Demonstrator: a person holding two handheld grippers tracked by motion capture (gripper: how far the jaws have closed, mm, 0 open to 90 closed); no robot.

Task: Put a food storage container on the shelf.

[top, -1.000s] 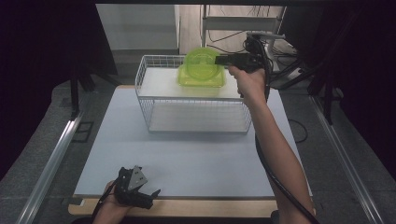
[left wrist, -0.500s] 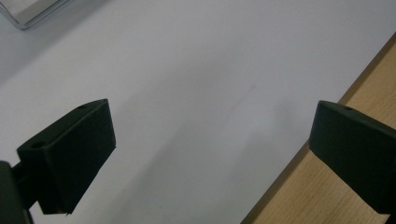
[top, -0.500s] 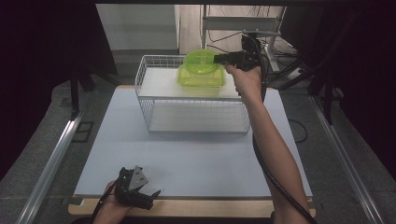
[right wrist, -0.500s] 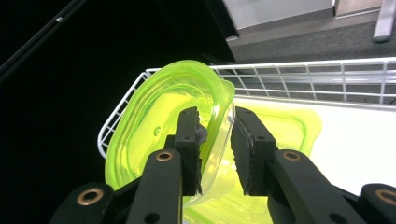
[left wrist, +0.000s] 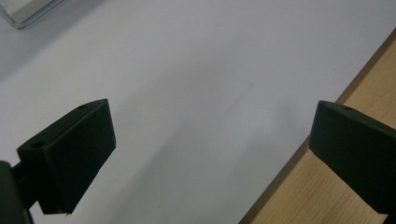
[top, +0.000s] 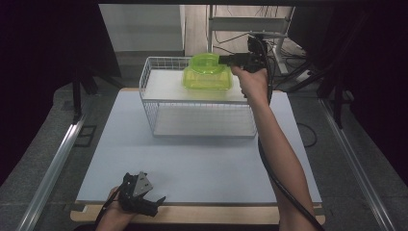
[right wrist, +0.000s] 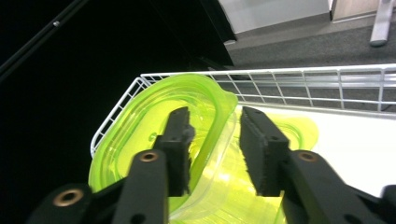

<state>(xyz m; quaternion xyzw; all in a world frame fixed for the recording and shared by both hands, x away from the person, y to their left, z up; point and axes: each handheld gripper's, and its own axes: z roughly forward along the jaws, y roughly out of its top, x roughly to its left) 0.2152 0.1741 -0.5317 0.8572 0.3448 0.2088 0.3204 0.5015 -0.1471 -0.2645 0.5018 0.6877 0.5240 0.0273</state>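
Observation:
A translucent green tub (top: 204,63) leans tilted on a second green container (top: 208,82) inside the white wire basket (top: 155,103) at the far side of the table. My right gripper (top: 225,60) reaches in from the right. In the right gripper view its jaws (right wrist: 215,114) straddle the tilted green tub (right wrist: 154,121) at its rim; they have just been opening and stand apart from the rim on both sides. My left gripper (top: 154,204) rests at the table's front edge, open with nothing between its fingers (left wrist: 212,107).
The basket has a white floor (top: 202,120) and stands on a pale blue mat (top: 192,159). A wooden board edge (left wrist: 299,196) runs along the front. Metal rails (top: 53,168) flank the table; cables and a stand lie behind the basket.
The green tub and the right gripper sit slightly lower in the basket than a second ago. The left gripper has not moved.

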